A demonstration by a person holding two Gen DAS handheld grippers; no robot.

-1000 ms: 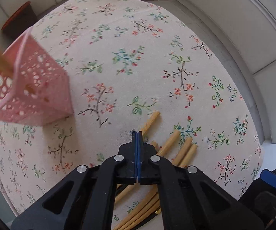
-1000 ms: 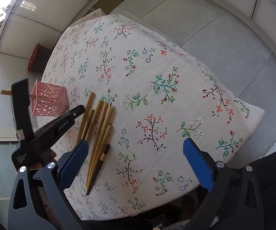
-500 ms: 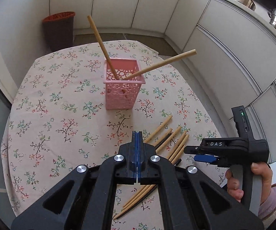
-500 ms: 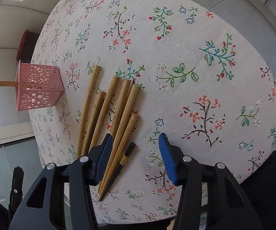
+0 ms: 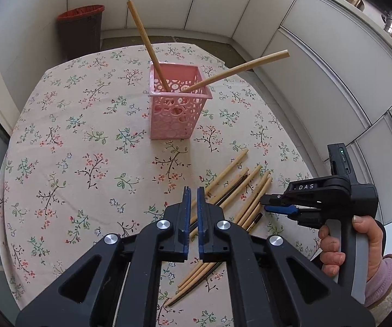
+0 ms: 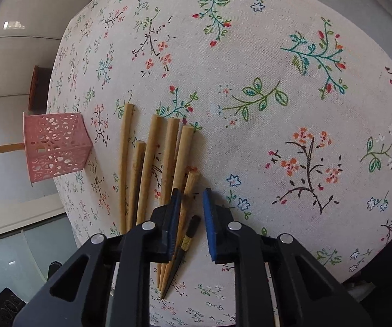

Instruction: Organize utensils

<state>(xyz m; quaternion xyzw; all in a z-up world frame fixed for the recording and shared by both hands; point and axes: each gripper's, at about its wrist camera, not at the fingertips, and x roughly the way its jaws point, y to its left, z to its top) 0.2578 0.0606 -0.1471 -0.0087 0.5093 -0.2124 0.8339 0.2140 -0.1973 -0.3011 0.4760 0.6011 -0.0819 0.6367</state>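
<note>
The loose wooden chopsticks (image 6: 152,174) lie fanned on the floral tablecloth (image 6: 277,81). The shortest one (image 6: 186,199) and a dark-tipped one (image 6: 190,231) sit right between the right gripper's (image 6: 192,204) closing pads, which don't look to be pinching yet. The left gripper (image 5: 193,193) hovers just above the bundle, nearly shut, empty. Beyond it, the pink basket (image 5: 174,114) holds two chopsticks (image 5: 147,46).

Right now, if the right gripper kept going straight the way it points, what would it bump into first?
Probably the rightmost bamboo chopstick of the pile on the tablecloth. The right gripper is closing around it, with the dark chopstick alongside. How near the pads are is unclear.
</note>
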